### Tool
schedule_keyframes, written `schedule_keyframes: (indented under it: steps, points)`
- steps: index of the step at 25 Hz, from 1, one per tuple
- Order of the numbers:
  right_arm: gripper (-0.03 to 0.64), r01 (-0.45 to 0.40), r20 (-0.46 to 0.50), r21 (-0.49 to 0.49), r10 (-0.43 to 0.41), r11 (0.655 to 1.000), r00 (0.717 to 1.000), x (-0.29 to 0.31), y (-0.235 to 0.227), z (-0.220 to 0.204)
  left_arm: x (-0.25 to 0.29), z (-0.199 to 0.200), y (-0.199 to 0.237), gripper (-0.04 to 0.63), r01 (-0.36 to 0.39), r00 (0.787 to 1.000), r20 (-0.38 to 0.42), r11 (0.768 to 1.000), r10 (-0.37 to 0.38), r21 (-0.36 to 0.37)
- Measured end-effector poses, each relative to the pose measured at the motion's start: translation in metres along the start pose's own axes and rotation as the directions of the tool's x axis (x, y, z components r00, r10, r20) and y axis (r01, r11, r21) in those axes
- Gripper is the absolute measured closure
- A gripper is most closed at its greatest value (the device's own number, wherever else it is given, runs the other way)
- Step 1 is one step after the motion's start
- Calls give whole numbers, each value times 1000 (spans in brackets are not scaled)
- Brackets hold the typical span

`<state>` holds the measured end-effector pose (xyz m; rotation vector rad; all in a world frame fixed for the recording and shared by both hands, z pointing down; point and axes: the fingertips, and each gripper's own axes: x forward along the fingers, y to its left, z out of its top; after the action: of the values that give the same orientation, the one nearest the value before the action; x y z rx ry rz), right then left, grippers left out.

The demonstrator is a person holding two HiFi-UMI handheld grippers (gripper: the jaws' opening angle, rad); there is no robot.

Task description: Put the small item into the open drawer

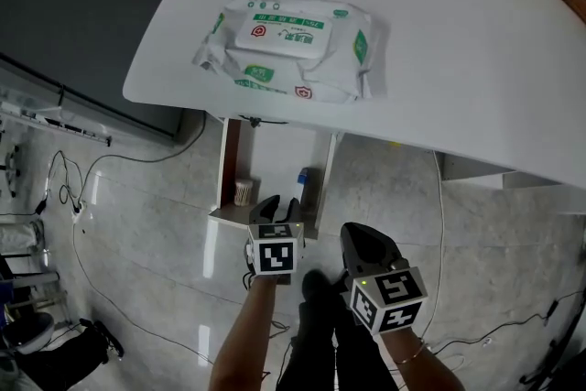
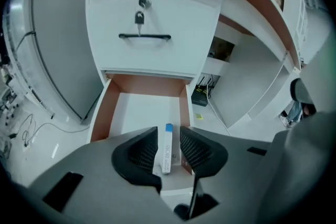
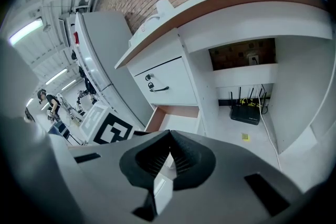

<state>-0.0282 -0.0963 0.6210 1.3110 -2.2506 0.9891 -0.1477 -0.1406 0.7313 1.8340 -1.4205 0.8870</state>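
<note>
The blue-capped tube [image 2: 166,152] lies in the open drawer [image 2: 98,115] below the released left claw [image 2: 168,130]; the right claw [image 3: 169,136] is clenched, empty.

Small item [image 2: 167,149]: slim, elongated white pack with a blue cap-like end and dark print on its upper face, too small to read. Lies flat, lengthwise, blue end toward the back, close along the right-hand wall; contact with that wall cannot be confirmed.

Open drawer [image 2: 100,113]: pulled fully out, white floor, reddish-brown side edges. Holds the item in its front right portion.
</note>
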Motion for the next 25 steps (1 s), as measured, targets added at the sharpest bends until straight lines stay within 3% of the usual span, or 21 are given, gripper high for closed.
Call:
schedule_keyframes:
  steps: [4, 25]
  points:
    - [611, -3, 13, -8, 3, 1000, 1000, -21, 9, 18, -46, 16, -2, 485, -6, 997, 72, 1000, 6, -3]
    - [611, 5, 116, -66, 2, 998, 993, -157, 70, 106, -266, 70, -29, 534, -2, 961, 277, 999, 15, -47]
